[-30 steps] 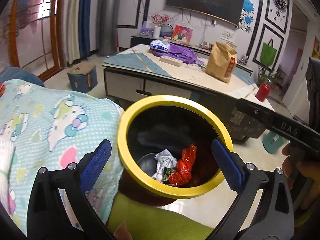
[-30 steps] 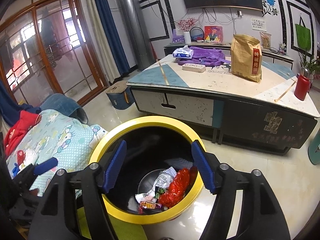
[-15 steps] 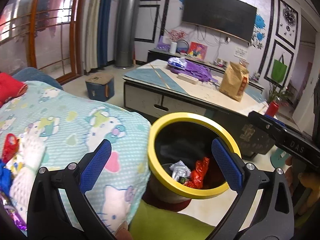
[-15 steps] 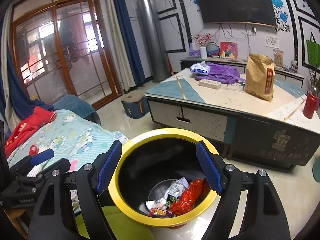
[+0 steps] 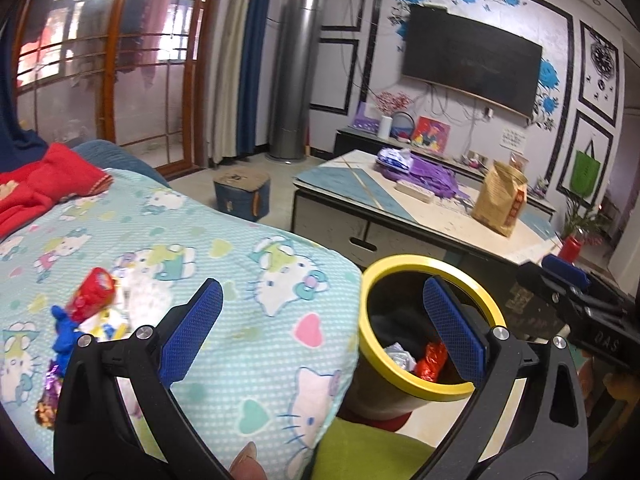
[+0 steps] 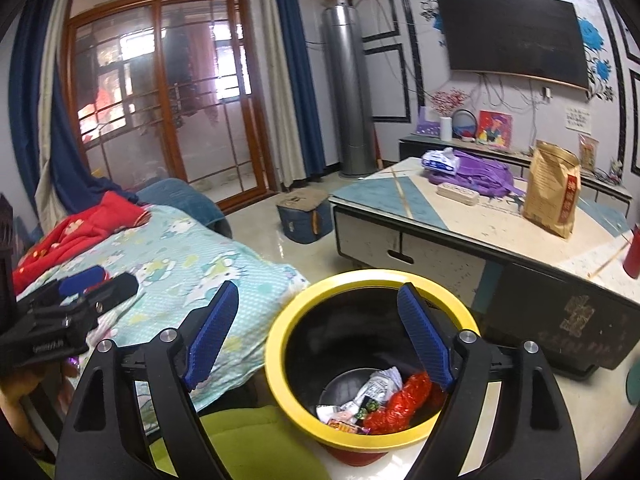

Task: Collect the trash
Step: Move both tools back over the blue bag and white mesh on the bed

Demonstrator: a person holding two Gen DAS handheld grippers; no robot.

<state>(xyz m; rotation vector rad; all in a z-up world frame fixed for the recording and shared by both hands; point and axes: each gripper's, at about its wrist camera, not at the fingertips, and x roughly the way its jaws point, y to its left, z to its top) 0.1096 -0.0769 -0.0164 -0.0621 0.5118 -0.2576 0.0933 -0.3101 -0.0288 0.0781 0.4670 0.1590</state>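
left gripper (image 5: 320, 324): jaws wide apart, empty
right gripper (image 6: 316, 332): spread, empty, over bin (image 6: 280, 344)
wrappers (image 5: 86, 308): on blanket (image 5: 240, 264) near its left edge, left of left jaws; left nearer
bin contents (image 6: 376, 400): clear in right view only

One yellow-rimmed bin (image 6: 276, 368) holds several wrappers, too jumbled to count, one of them a red wrapper (image 6: 404, 400). On the bed (image 5: 248, 320) lies one red packet (image 5: 92, 292) among a few scraps (number unclear). One desk (image 6: 500, 224) carries one brown paper bag (image 6: 554, 192), one purple bag (image 6: 480, 174) and one red bottle (image 6: 633, 254). Two tools: left (image 5: 320, 328), right (image 6: 318, 330).
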